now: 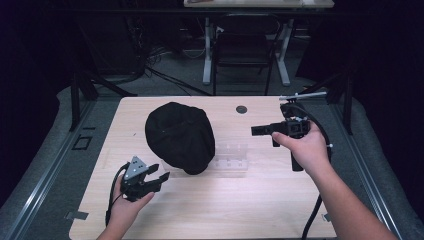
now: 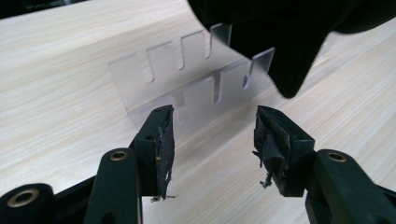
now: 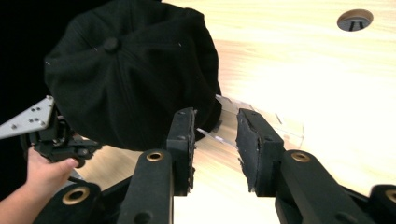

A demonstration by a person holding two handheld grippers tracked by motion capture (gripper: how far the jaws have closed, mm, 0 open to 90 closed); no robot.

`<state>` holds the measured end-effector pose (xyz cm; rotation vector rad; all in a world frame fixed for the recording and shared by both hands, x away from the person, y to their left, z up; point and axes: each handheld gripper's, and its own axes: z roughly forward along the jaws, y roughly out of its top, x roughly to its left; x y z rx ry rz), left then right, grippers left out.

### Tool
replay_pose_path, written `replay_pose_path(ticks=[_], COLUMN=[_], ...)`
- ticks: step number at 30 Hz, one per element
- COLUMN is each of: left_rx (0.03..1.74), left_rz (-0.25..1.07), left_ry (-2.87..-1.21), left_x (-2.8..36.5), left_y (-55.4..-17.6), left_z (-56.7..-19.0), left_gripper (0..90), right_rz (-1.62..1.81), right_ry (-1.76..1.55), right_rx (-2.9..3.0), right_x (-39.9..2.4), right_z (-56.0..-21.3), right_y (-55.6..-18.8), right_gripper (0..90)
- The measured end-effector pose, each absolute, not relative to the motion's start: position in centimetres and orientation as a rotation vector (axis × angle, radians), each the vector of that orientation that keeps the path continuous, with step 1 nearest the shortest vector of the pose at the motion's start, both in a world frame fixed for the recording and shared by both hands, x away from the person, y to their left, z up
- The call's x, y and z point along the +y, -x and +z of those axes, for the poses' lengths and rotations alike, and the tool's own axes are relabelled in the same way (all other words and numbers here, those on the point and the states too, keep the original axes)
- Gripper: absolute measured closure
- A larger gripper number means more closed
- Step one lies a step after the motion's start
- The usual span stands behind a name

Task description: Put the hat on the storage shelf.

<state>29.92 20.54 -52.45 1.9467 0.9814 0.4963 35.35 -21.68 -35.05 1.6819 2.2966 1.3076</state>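
Two grippers, both jaws wide and empty: left gripper [image 1: 159, 176] sits nearer, just below-left of the cap [image 1: 179, 136], which drapes over the clear rack [image 1: 231, 159] mid-desk [image 1: 210, 210]; right gripper [image 1: 256, 130] points at it from the right.

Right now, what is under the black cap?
The black cap rests on one end of a clear slotted acrylic stand on the table. The stand's covered end, and anything else beneath the cap, cannot be seen.
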Motion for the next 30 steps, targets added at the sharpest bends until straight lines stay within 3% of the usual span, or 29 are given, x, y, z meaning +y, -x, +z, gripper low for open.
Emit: replay_pose_path(ticks=[30], left_rx=[0.928], left_rz=[0.433], left_ry=[-1.946], left_x=[19.2], left_y=[-29.5], left_z=[-53.3], left_gripper=[47.6], right_rz=[1.055], right_ry=[-1.594], right_rx=[2.098], right_x=[-24.4], right_z=[-48.3], right_y=[-30.1], right_gripper=[55.2])
